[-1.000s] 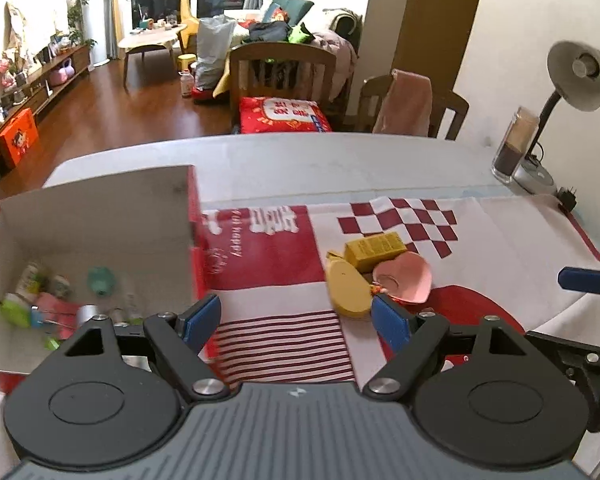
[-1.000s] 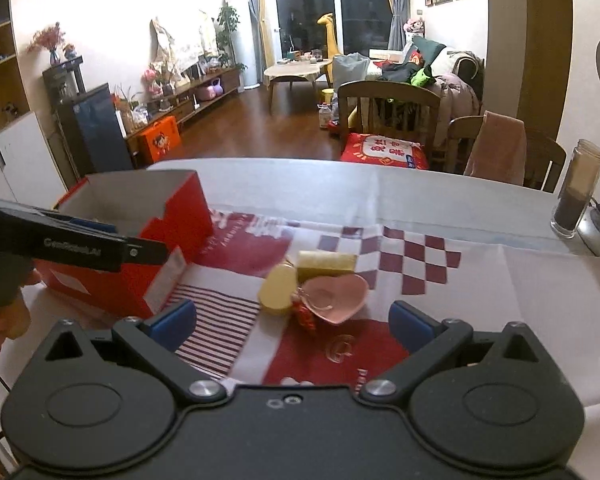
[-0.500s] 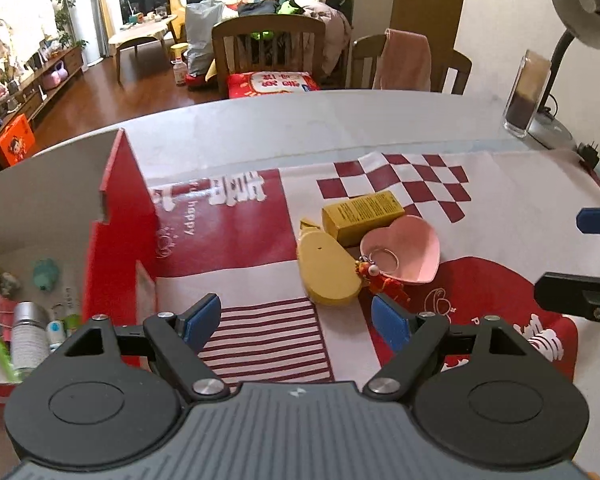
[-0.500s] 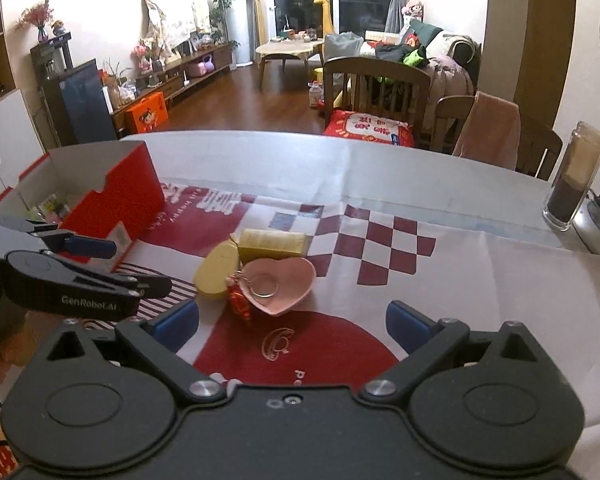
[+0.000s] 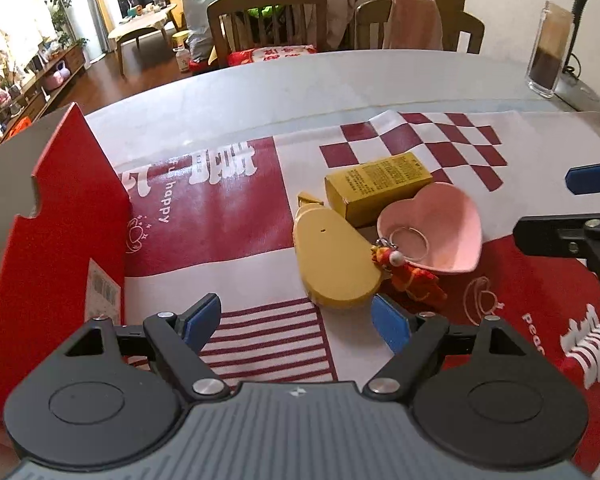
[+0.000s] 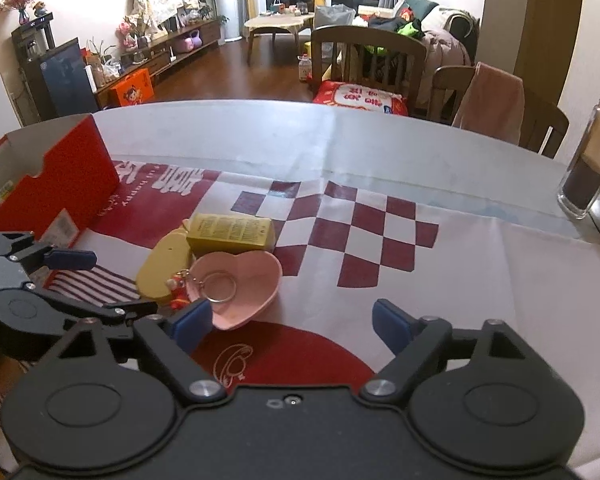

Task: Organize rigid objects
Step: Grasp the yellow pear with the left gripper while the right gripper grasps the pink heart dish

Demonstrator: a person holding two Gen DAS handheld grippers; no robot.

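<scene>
A pink heart-shaped dish, smooth and glossy like ceramic, is sitting on the cloth just ahead of my right gripper, with a thin metal key ring lying inside it. A small red figure charm is hanging off that ring onto the cloth beside the dish. Touching the dish's far side is a yellow cardboard box, rectangular, printed with fine text. Against its left is a flat yellow pear-shaped piece with a matte, rounded face and a tiny hole.

My right gripper's jaws are closing, yet nothing is lying between the blue pads; the dish is sitting just off the left pad. My left gripper is holding its jaws apart, with only striped cloth between them and the pear-shaped piece just beyond the right pad.

To the left, a red cardboard box is standing open-topped, its wall carrying a barcode label. Everything is resting on a crinkled red-and-white cloth with checks, stripes and lettering, spread over a pale round table. Wooden chairs are standing at the far edge, one with a red cushion, one draped in pink fabric. A clear jar with dark contents is standing at the right. Beyond, a wood-floored living room is showing a low table and shelves.
</scene>
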